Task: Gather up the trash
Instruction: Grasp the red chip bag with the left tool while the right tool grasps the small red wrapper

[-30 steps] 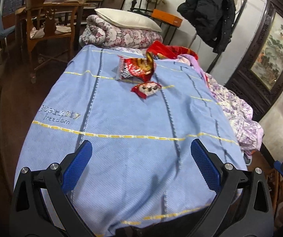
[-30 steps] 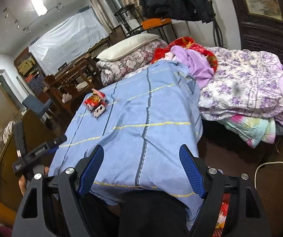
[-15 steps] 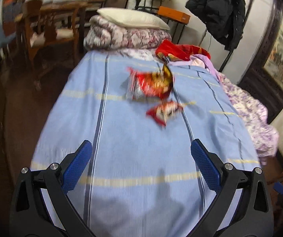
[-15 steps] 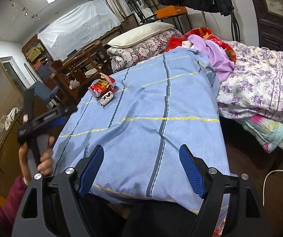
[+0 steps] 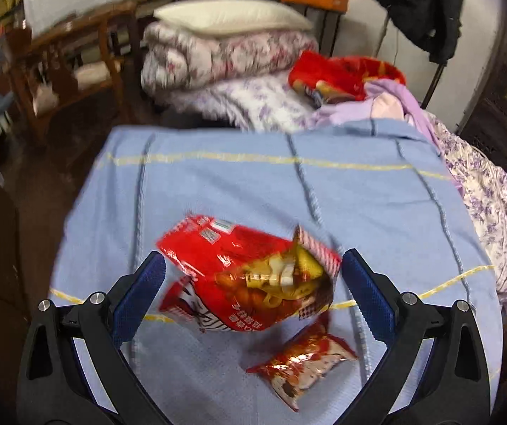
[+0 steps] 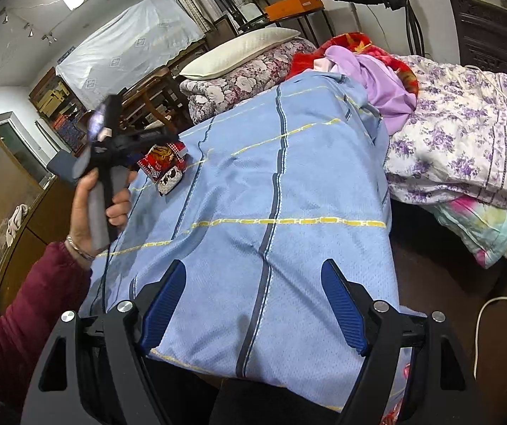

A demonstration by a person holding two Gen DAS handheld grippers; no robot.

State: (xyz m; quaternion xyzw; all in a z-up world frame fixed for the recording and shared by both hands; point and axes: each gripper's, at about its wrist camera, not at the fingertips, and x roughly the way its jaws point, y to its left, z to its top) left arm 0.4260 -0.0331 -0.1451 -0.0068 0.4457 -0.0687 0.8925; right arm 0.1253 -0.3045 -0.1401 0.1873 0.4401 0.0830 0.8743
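Note:
A large open red snack bag (image 5: 239, 283) lies on the light blue blanket (image 5: 342, 198). My left gripper (image 5: 253, 276) straddles it, jaws closing, the blue pads just outside the bag's two edges and not visibly pressing. A small red snack packet (image 5: 303, 361) lies just nearer, below the bag. From the right wrist view, a hand (image 6: 101, 209) holds the left gripper (image 6: 136, 141) over the same bag (image 6: 163, 154) and packet (image 6: 170, 180). My right gripper (image 6: 253, 301) is open above the blanket's (image 6: 288, 177) near end, nothing between its fingers.
A folded floral quilt (image 5: 218, 56) with a pillow (image 5: 228, 17) sits beyond the blanket. A purple-flowered quilt (image 6: 466, 124) and lilac cloth (image 6: 384, 81) are heaped on the right. Wooden chairs (image 5: 76, 60) stand far left. A white cable (image 6: 487, 311) runs over the floor.
The left gripper moved forward over the bed until the large bag sits between its jaws, which have narrowed a little. The right gripper edged forward and lower.

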